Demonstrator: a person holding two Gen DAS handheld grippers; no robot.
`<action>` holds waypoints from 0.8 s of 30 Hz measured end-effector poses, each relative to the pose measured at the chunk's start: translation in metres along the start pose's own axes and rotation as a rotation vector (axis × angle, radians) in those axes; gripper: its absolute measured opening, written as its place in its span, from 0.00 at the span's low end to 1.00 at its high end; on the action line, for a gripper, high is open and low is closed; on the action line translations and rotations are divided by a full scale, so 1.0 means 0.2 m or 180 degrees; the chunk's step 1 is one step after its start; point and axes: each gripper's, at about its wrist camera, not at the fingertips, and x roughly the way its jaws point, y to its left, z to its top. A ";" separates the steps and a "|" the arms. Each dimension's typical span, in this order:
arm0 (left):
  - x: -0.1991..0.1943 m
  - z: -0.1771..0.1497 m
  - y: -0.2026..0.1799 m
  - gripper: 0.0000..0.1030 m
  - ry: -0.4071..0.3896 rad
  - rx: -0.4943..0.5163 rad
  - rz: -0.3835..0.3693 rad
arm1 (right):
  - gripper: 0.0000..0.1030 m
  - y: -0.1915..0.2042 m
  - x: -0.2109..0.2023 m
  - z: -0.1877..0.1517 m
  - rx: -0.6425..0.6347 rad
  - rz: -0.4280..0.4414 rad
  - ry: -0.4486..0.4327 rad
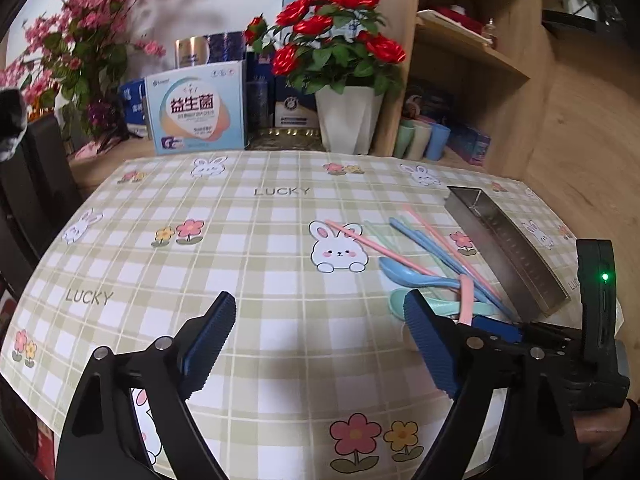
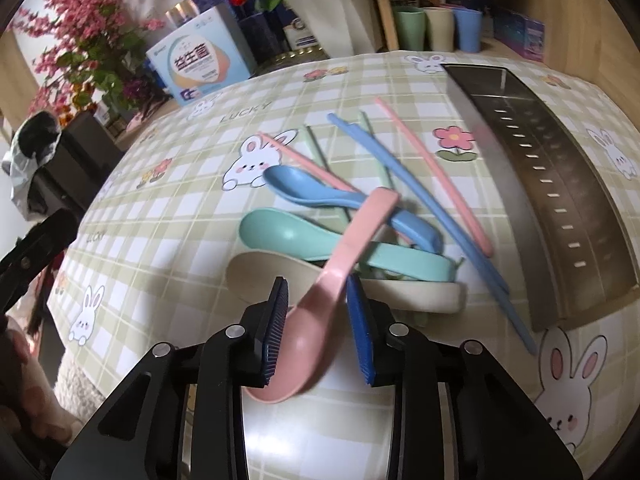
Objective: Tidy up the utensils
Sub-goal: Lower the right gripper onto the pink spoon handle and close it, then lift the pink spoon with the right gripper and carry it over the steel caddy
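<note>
Pink plastic spoon (image 2: 320,312) sits between my right fingers (image 2: 278,332), pads apparently touching it; my left fingers (image 1: 216,336) gape empty over the checked desk (image 1: 280,280)

Four spoons (image 2: 320,196), six chopsticks (image 2: 432,168), one metal tray (image 2: 560,184), three cups (image 2: 440,28).

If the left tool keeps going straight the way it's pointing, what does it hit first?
Most likely bare tablecloth: nothing lies between the open left tool and the cloth ahead. The spoon pile sits off to its right, probably clear, though depth is uncertain.
</note>
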 end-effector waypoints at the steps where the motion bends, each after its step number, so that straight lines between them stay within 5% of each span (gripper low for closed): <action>1: 0.01 0.00 0.01 0.80 0.0015 -0.0012 -0.0005 | 0.28 0.01 0.01 0.00 -0.0027 0.0007 0.0019; 10: 0.02 -0.01 0.00 0.76 0.0061 0.0012 -0.0039 | 0.07 -0.01 0.05 0.01 0.0055 0.0099 0.0110; 24: 0.01 -0.02 -0.02 0.75 0.0065 0.0042 -0.0006 | 0.09 0.02 0.08 0.08 -0.0045 0.0182 0.0090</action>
